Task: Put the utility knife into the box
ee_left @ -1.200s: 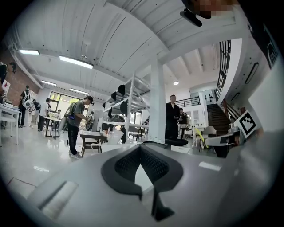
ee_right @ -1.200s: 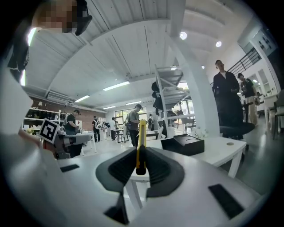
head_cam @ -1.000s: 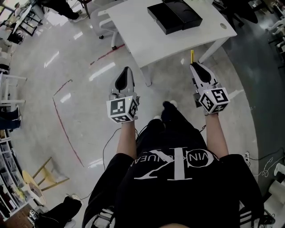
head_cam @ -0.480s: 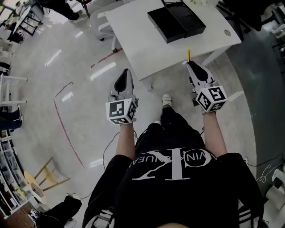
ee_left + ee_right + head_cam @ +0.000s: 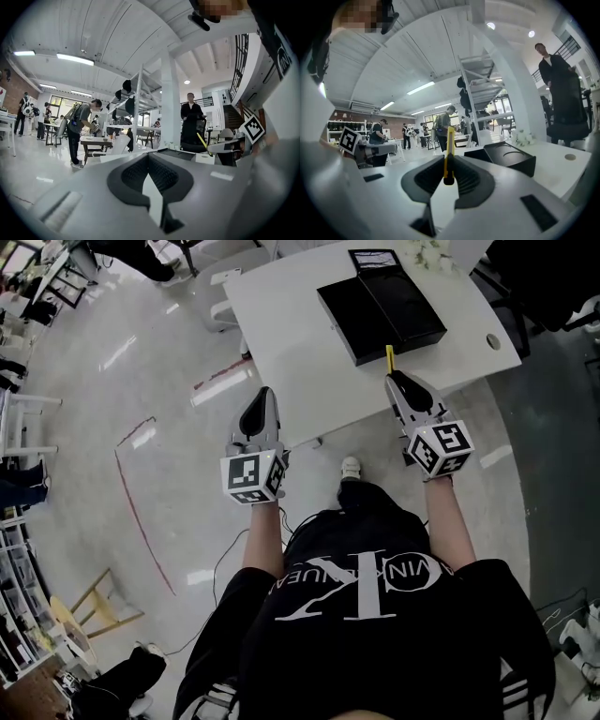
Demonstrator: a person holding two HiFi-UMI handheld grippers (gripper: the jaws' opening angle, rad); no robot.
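A black box (image 5: pixel 405 301) stands open on the white table (image 5: pixel 300 343), with a second black part (image 5: pixel 356 320) beside it on the left. My right gripper (image 5: pixel 394 379) is shut on a yellow utility knife (image 5: pixel 389 358), whose tip points at the box's near edge. In the right gripper view the knife (image 5: pixel 449 145) stands upright between the jaws and the box (image 5: pixel 508 158) lies just ahead to the right. My left gripper (image 5: pixel 264 393) hovers at the table's near edge, its jaws shut with nothing between them (image 5: pixel 149 158).
A round cable hole (image 5: pixel 494 340) is in the table's right corner and small white items (image 5: pixel 427 253) sit at its far edge. The person's legs and a shoe (image 5: pixel 351 468) are below. A red tape line (image 5: pixel 141 502) marks the floor at left. People and desks stand farther off.
The table and box have drawn nearer in the head view. Both grippers now reach the table's near edge, and the knife's tip has come close to the box.
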